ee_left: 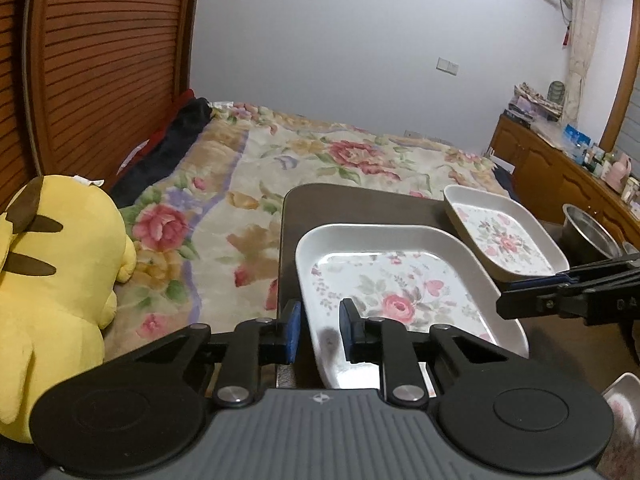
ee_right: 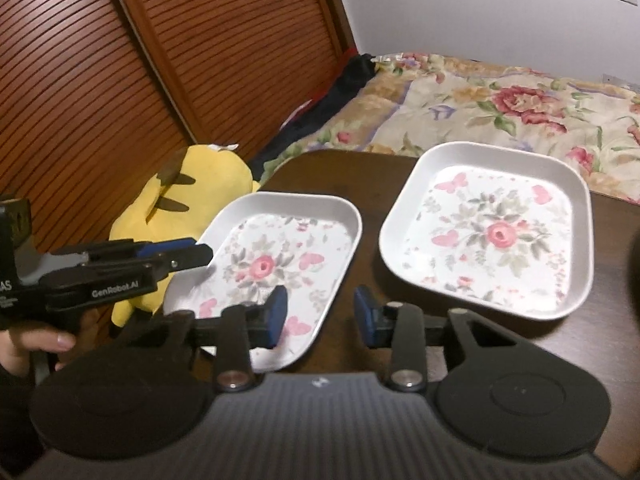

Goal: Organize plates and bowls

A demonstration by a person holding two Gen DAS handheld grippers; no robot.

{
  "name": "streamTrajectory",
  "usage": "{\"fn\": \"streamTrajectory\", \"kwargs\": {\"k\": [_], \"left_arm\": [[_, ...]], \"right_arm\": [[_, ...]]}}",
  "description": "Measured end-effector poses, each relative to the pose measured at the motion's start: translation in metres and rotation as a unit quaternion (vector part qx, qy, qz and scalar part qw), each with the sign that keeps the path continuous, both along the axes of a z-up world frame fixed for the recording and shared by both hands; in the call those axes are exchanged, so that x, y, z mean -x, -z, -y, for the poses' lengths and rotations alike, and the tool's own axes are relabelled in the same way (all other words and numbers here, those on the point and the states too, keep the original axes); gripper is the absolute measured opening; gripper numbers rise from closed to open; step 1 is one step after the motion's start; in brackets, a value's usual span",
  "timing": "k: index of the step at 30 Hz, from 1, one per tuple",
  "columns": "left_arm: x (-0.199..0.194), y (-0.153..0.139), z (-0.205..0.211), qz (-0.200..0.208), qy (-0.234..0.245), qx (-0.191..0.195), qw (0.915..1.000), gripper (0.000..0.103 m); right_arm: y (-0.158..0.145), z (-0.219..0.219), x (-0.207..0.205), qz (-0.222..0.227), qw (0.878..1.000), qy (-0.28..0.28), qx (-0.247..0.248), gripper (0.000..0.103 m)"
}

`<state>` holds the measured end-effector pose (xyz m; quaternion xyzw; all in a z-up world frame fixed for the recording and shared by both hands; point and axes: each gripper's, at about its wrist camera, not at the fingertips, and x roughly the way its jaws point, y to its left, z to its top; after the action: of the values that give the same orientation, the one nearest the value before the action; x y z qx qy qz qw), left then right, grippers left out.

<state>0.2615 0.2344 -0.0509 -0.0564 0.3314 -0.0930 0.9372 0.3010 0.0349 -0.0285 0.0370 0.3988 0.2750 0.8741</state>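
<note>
Two white square plates with a rose print lie side by side on a dark wooden table (ee_left: 360, 204). My left gripper (ee_left: 320, 332) straddles the left rim of the nearer plate (ee_left: 400, 280), one pad outside and one inside. A thin gap shows by the outer pad, so it is open. In the right wrist view it (ee_right: 202, 254) comes in from the left. My right gripper (ee_right: 320, 316) is open across the right front edge of that same plate (ee_right: 272, 248). One finger is over the plate and one over the table. The second plate (ee_right: 492, 236) sits untouched to the right.
A steel bowl (ee_left: 588, 232) stands past the table's right edge, and part of another floral dish (ee_left: 624, 400) shows at lower right. A yellow plush toy (ee_left: 60, 280) and a floral-covered bed (ee_left: 320, 152) lie left and behind. A cluttered wooden dresser (ee_left: 540, 168) lines the right wall.
</note>
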Motion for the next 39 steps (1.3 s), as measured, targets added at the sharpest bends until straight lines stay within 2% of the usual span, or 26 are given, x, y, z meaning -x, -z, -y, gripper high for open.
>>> {"fn": "streamTrajectory", "kwargs": {"k": [3, 6, 9, 13, 24, 39], "left_arm": [[-0.001, 0.004, -0.003, -0.003, -0.001, 0.004, 1.0000, 0.021], [0.002, 0.007, -0.002, 0.003, 0.006, 0.005, 1.0000, 0.020], [0.002, 0.007, -0.005, 0.002, 0.006, 0.014, 0.9999, 0.012], [0.004, 0.008, -0.005, 0.004, 0.003, 0.008, 1.0000, 0.009], [0.020, -0.011, 0.011, 0.014, 0.003, 0.002, 0.9999, 0.009], [0.051, -0.047, 0.071, 0.027, 0.055, -0.023, 0.9979, 0.011]], "right_arm": [[0.005, -0.004, -0.004, -0.009, 1.000, 0.002, 0.004, 0.026], [0.008, -0.008, -0.007, -0.013, 1.000, -0.002, 0.008, 0.024], [0.011, -0.010, -0.009, -0.019, 1.000, 0.000, 0.012, 0.020], [0.014, -0.012, -0.009, -0.022, 1.000, -0.001, 0.015, 0.013], [0.007, -0.005, 0.000, -0.015, 1.000, 0.000, 0.018, 0.011], [-0.032, 0.050, 0.030, 0.012, 0.999, 0.025, 0.014, 0.011]]}}
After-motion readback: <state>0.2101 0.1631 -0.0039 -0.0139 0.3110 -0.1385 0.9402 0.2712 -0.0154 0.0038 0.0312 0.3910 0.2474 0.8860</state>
